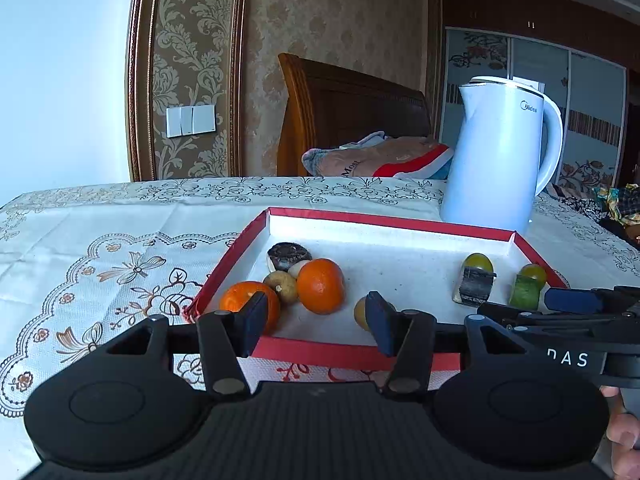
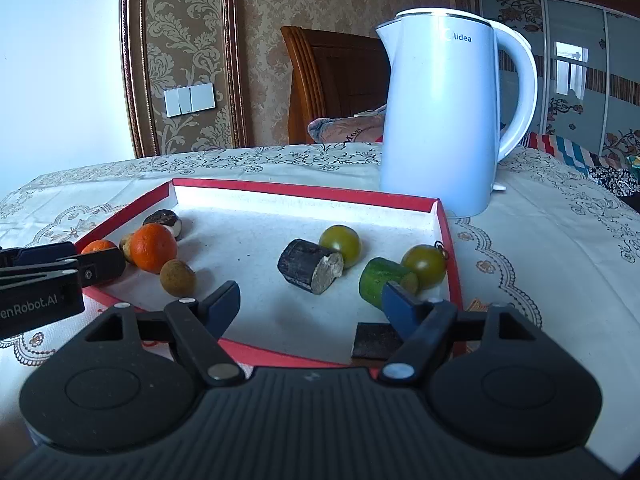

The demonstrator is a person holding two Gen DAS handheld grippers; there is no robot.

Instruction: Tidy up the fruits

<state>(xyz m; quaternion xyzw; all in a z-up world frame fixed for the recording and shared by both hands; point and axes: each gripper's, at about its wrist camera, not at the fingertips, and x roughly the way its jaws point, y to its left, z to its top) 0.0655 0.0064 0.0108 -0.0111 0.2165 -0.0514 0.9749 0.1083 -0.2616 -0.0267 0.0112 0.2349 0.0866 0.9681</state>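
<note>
Two oranges (image 2: 153, 253) sit bunched at nine o'clock in the red-rimmed tray (image 2: 447, 236), a brown longan (image 2: 178, 278) just beside them. Toward three o'clock lie a dark stub (image 2: 308, 266), green cucumber piece (image 2: 380, 280) and two green tomatoes (image 2: 341, 243). Left gripper (image 1: 318, 320) and right gripper (image 2: 310, 300) both stand apart, clamping nothing.

A white kettle (image 2: 440, 120) stands on the patterned tablecloth (image 2: 540, 240) — wooden headboard (image 1: 348, 116) behind.
</note>
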